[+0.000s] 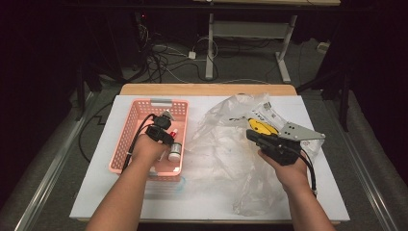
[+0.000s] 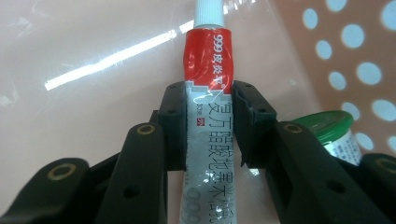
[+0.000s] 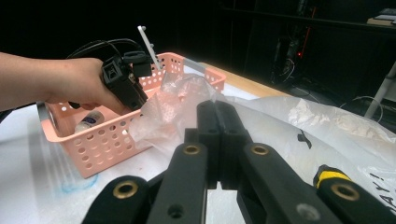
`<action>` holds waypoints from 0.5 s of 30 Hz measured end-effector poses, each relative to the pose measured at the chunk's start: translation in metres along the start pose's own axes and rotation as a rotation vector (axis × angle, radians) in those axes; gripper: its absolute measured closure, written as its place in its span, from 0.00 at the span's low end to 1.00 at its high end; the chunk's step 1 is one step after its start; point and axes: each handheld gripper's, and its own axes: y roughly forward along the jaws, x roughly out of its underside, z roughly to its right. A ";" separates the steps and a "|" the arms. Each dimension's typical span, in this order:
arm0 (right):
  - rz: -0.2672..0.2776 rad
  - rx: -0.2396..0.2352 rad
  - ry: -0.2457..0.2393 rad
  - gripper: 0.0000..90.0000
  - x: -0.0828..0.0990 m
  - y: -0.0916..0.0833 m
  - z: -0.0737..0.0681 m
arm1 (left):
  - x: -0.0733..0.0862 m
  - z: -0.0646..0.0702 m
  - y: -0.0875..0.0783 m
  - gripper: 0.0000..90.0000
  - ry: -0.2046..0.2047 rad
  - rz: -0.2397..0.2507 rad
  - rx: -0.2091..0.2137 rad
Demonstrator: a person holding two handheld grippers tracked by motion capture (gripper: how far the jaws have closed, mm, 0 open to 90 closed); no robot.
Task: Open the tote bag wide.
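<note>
Ointment tube (image 2: pixel 208 140): inside the pink basket (image 1: pixel 126 130); long axis runs along my left gripper (image 2: pixel 208 123), white cap leading.
Left jaws: I see them clamped on the tube's sides.
Right gripper (image 3: pixel 217 140): jaws closed together over the plastic bag (image 3: pixel 299 126).

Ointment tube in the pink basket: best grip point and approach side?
Grip the flat body just below the red band, pads on the two long edges, as the left gripper does now. The ointment tube is long, flattened and soft, so a mid-body pinch probably holds it steadier than the narrow white cap. Come from above into the pink basket; its walls block any sideways approach.
</note>
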 end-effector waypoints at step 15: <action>0.005 0.004 0.007 1.00 0.000 -0.001 0.001 | 0.004 -0.002 -0.012 0.74 0.012 0.106 0.007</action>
